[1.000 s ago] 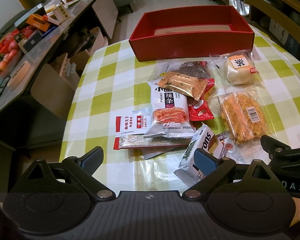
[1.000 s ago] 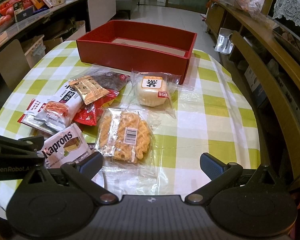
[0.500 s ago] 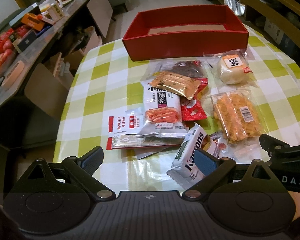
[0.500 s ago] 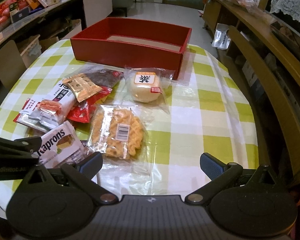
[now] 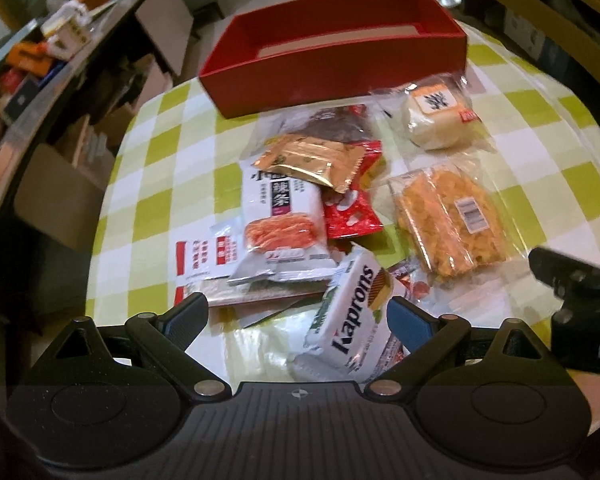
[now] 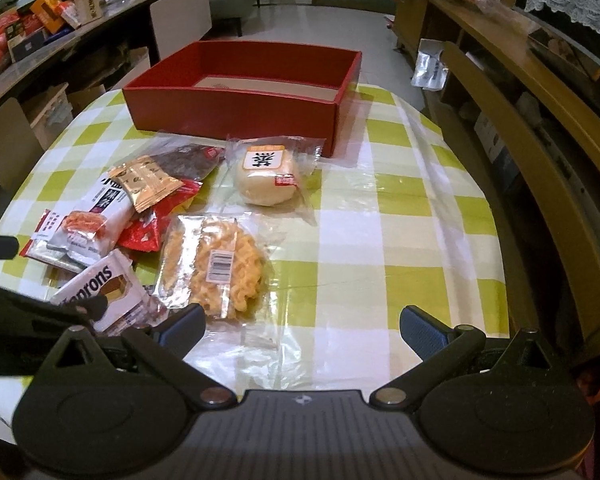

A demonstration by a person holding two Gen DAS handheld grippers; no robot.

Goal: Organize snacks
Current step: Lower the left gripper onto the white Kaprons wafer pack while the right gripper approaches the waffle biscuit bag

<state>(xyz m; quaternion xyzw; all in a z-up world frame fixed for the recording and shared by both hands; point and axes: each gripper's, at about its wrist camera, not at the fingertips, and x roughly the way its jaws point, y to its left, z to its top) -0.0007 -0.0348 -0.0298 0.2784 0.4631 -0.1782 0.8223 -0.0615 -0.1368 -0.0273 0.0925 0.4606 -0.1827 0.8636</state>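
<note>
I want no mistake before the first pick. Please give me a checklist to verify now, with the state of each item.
1. Left gripper jaws open: ok.
2. Right gripper jaws open: ok.
3. Both grippers hold nothing: ok.
4. Red box has free room: ok for the floor that shows; the part behind the near wall, cannot tell.
5. Kaprons wafer pack lies between the left jaws: ok.
6. Wafer pack free of other packets: not ok; it rests on some.

left wrist: low, near, facing red box (image 5: pixel 340 60) | right wrist: likewise, perhaps higher | shared: snacks
</note>
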